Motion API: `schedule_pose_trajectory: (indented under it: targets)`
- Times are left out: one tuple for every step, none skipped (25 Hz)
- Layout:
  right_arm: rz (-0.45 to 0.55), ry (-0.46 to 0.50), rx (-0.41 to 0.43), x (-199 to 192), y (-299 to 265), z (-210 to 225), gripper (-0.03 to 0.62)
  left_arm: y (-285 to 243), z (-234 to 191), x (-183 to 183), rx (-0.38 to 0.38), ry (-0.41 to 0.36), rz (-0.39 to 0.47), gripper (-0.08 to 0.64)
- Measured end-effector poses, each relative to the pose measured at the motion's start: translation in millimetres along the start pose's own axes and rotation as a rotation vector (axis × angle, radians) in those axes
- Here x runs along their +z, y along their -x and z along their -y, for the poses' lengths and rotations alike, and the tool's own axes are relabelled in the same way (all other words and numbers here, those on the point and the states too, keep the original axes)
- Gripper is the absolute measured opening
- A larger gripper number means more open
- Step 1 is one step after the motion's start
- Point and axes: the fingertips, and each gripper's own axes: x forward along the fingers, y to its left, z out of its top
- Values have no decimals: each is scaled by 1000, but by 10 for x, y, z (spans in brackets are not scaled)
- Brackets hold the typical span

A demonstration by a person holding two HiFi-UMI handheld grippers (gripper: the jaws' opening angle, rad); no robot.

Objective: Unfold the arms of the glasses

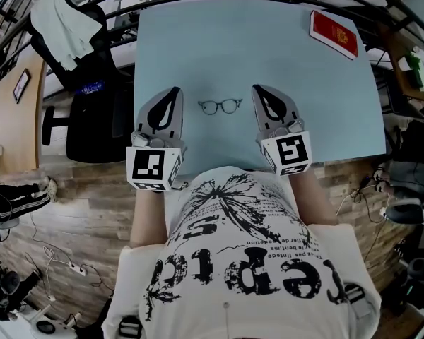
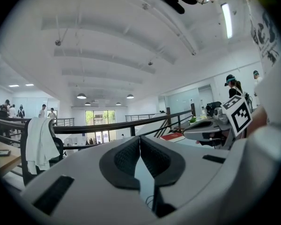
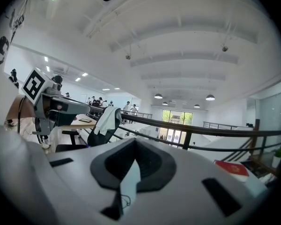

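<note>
Glasses (image 1: 220, 106) lie on table (image 1: 268, 48). Left gripper (image 1: 175, 90) at 9 o'clock, right gripper (image 1: 256, 88) at 3 o'clock; jaws closed, empty.

Left gripper (image 2: 139, 138) jaws closed tip to tip, nothing between; right gripper (image 2: 196, 129) at right, red book (image 2: 174, 136) by it, white cloth (image 2: 40, 142) draped on chair (image 2: 58, 146) far left

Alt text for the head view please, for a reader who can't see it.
A pair of glasses lies on a pale blue table, apart from the left gripper and right gripper that flank it, both shut and empty. A red book sits near the table's far right corner.
</note>
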Motion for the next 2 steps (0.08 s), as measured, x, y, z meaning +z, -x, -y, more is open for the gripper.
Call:
schedule_pose_trajectory:
  targets:
    - [-2, 1, 0, -10, -9, 19, 7, -15, -6, 1, -1, 5, 2, 18]
    - [-4, 1, -1, -19, -17, 39, 6, -30, -10, 3, -3, 9, 4, 18]
